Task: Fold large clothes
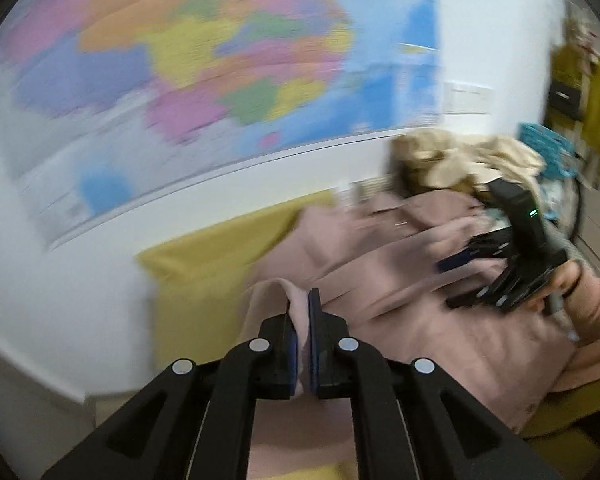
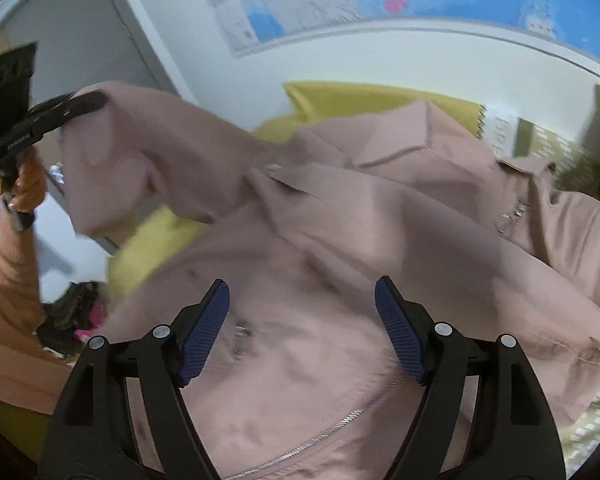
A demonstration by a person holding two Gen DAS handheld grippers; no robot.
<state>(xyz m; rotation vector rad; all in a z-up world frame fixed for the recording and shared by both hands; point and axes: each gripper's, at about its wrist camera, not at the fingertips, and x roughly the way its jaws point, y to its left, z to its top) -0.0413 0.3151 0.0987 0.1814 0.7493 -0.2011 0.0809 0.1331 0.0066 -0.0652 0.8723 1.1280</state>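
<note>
A large pale pink zip jacket (image 2: 340, 208) lies spread over a yellow cover (image 2: 352, 98). My left gripper (image 1: 303, 308) is shut on the end of the jacket's sleeve (image 1: 298, 312) and holds it lifted. It shows at the upper left of the right wrist view (image 2: 88, 102), with the sleeve (image 2: 148, 144) hanging from it. My right gripper (image 2: 302, 292) is open and empty, just above the jacket's front by the zip (image 2: 340, 424). It shows blurred at the right of the left wrist view (image 1: 460, 256).
A coloured wall map (image 1: 204, 60) hangs behind the yellow cover (image 1: 204, 264). A pile of beige clothes (image 1: 460, 156) and a turquoise basket (image 1: 544, 144) sit at the far right. Dark and pink items (image 2: 76, 312) lie low at the left.
</note>
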